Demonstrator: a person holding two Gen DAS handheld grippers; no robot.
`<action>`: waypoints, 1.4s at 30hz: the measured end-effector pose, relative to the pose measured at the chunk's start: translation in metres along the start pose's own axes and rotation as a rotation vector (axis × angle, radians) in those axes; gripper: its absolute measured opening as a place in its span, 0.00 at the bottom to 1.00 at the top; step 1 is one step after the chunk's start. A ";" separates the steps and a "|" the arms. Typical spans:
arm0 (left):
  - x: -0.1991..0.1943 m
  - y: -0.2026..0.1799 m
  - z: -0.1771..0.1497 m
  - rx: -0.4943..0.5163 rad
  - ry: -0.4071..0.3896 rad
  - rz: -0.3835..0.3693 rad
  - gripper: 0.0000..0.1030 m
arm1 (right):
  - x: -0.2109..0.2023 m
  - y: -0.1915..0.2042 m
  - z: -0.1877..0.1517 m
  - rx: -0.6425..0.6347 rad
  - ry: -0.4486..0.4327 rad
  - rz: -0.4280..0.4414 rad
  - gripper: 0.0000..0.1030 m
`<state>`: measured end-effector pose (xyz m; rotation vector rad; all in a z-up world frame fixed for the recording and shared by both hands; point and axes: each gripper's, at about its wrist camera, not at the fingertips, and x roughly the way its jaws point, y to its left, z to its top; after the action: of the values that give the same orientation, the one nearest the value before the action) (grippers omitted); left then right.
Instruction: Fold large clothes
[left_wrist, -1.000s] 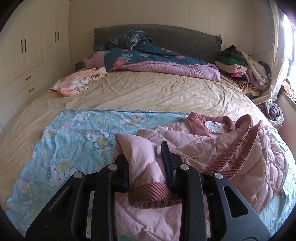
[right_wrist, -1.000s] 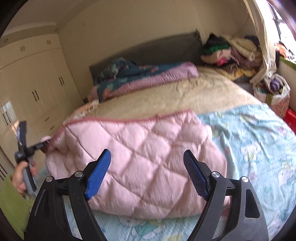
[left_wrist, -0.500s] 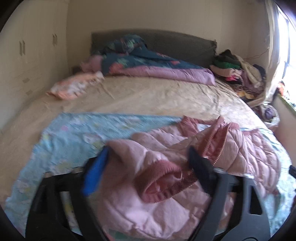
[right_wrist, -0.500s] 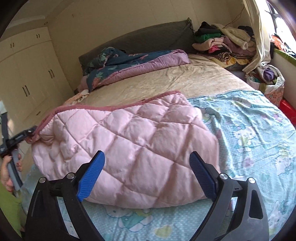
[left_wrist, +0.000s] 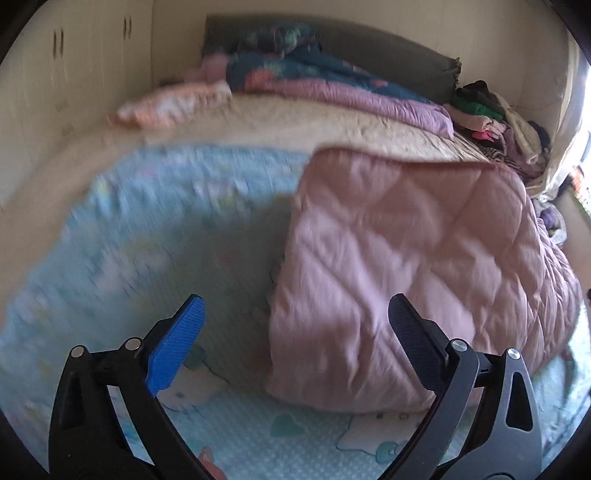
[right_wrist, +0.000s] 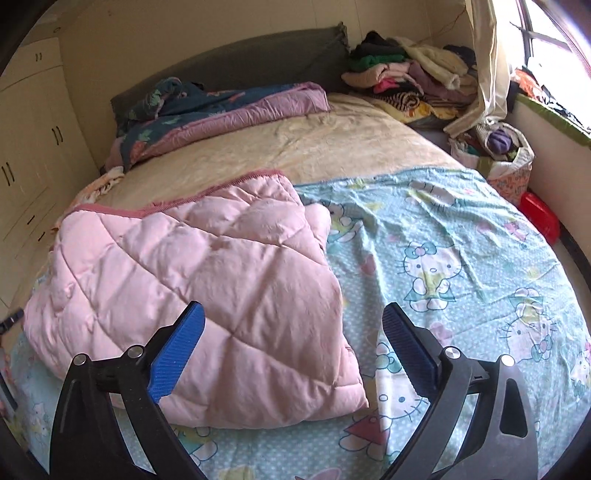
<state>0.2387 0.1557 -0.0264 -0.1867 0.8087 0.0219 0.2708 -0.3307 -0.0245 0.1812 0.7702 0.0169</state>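
A pink quilted jacket (left_wrist: 406, 258) lies folded, quilted side up, on a light blue cartoon-cat sheet (left_wrist: 147, 240) spread over the bed. My left gripper (left_wrist: 295, 299) hovers open above the jacket's near left edge, its pads touching nothing. In the right wrist view the same jacket (right_wrist: 203, 277) fills the left half and the sheet (right_wrist: 443, 258) the right. My right gripper (right_wrist: 293, 305) hangs over the jacket's near right corner. Its jaws are opening, with the fabric below them and not pressed. The left wrist view is blurred.
A dark floral quilt with purple lining (right_wrist: 221, 107) lies along the grey headboard (right_wrist: 258, 55). Piled clothes (right_wrist: 406, 74) sit at the far right corner, with a stuffed bag (right_wrist: 506, 158) and a red box (right_wrist: 539, 218) beside the bed. A wardrobe (right_wrist: 29, 129) stands left.
My left gripper let go of the jacket's ribbed cuff and opened wide, then sank toward the bed. The right gripper opened further and came nearer to the jacket's right corner. The jacket now lies flat.
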 end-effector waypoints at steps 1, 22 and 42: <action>0.005 0.001 -0.004 -0.019 0.019 -0.030 0.91 | 0.004 0.000 0.002 -0.002 0.009 0.006 0.93; 0.029 -0.068 0.074 0.082 -0.099 -0.004 0.15 | 0.054 -0.012 0.039 0.054 -0.028 -0.054 0.12; 0.102 -0.075 0.083 0.087 0.000 0.082 0.17 | 0.096 -0.020 0.035 0.111 0.040 -0.105 0.12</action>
<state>0.3757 0.0909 -0.0319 -0.0712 0.8157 0.0639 0.3628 -0.3486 -0.0693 0.2459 0.8202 -0.1220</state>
